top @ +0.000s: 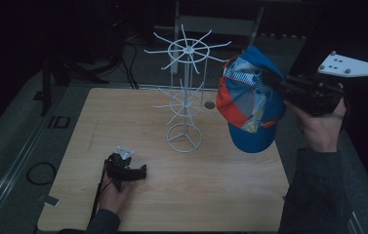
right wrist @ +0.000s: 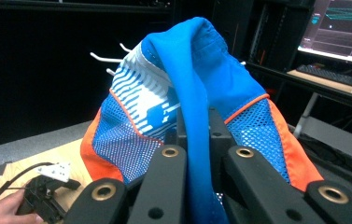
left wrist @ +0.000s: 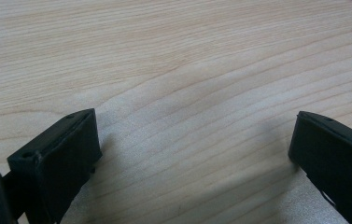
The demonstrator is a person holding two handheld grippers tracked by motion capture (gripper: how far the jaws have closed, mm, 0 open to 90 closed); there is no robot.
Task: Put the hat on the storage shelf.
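Left tool (top: 140, 171) lies low on the near left part of the wooden worktop (top: 220, 195), held in the person's left hand (top: 113, 192), its grey plate on top and its cable trailing back toward the near edge. Its own view shows the two black jaws spread wide apart with nothing but bare wood grain between them, so it is released.

Toward the middle of the worktop stands a white wire rack (top: 185, 87): a ring base, a thin upright post, and two tiers of spokes that fan outward, the upper tier wider than the lower. A small dark round thing sits on the worktop just right of the rack's lower tier; it is too small to tell what it is.

Right of the rack, a blue, orange and white cap (top: 251, 105) hangs in the air above the right side of the worktop, near the upper spokes but apart from them. The right tool (top: 269, 78) is clenched on the cap's blue fabric; in the right gripper view the fabric (right wrist: 197, 116) runs down between the closed jaws, mesh panels either side. The right hand (top: 320, 124) holds that tool up at the far right.
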